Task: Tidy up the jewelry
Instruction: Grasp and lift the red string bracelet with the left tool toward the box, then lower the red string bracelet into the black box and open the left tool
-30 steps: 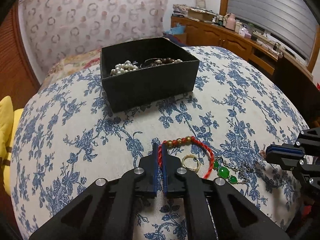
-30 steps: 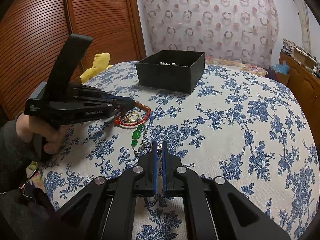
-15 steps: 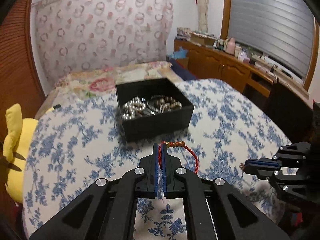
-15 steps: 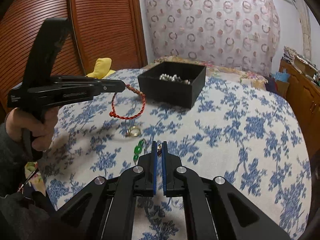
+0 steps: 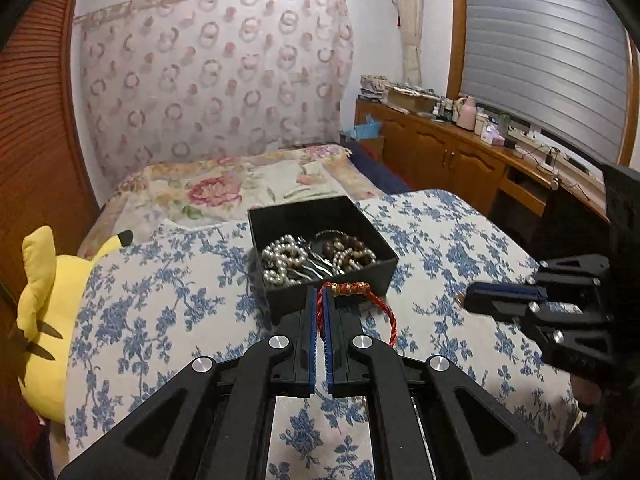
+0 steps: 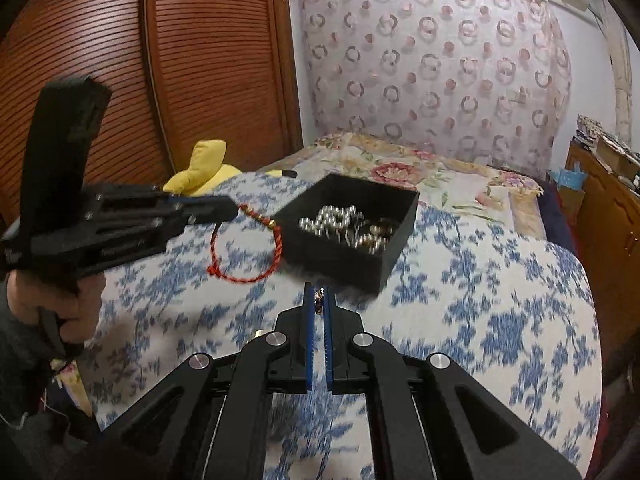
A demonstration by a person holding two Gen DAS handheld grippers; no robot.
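My left gripper (image 5: pixel 319 294) is shut on a red cord bracelet (image 5: pixel 360 300) with gold beads and holds it in the air just before the black jewelry box (image 5: pixel 372 276). The bracelet (image 6: pixel 244 252) hangs from the left gripper (image 6: pixel 230 208) in the right wrist view, left of the box (image 6: pixel 340 260). The box holds pearl and brown bead strands. My right gripper (image 6: pixel 319 296) is shut on a small piece of jewelry (image 6: pixel 319 300), mostly hidden between the pads. It shows in the left wrist view (image 5: pixel 466 300), right of the box.
The box stands on a bed with a blue floral cover (image 5: pixel 168 304). A yellow plush toy (image 5: pixel 52 304) lies at the bed's left edge. A wooden cabinet (image 5: pixel 460 160) runs along the right wall and a wooden sliding door (image 6: pixel 120 80) on the left.
Both grippers rose from the bed cover and moved toward the box. The red bracelet was lifted off the cover. The ring and green beads dropped out of view.
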